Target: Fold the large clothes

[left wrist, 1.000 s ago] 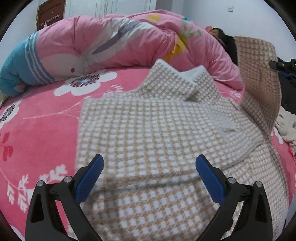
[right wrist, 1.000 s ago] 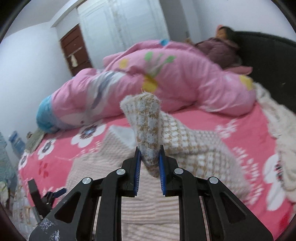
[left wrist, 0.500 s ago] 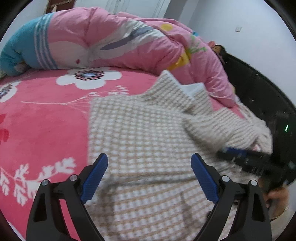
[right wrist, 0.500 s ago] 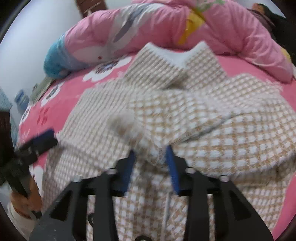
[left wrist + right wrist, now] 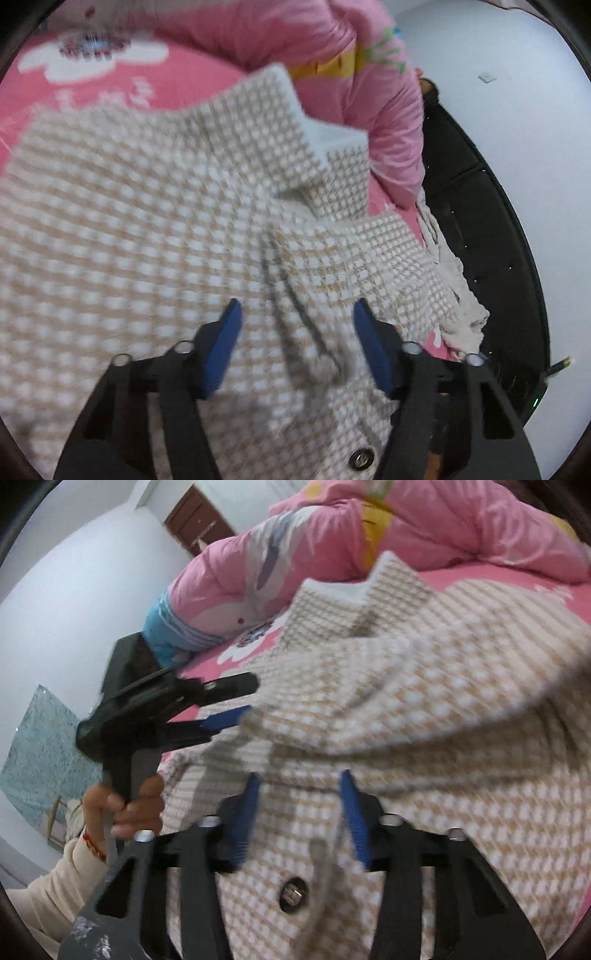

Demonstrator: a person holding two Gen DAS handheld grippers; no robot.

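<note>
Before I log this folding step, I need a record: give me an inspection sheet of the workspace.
Surface: pink floral bedsheet, mostly covered.
Job's things: checked beige coat spread flat, collar towards the quilt, one sleeve folded across the front; button visible.
Clutter: rolled pink quilt; cream knit fabric at the bed's edge.
Grippers: left gripper and right gripper both have jaws apart over the coat, just been closing, pads not pressing cloth. A hand holds the left one.
Cables: nothing seen.
Surroundings: white wall, brown door, dark headboard.
</note>
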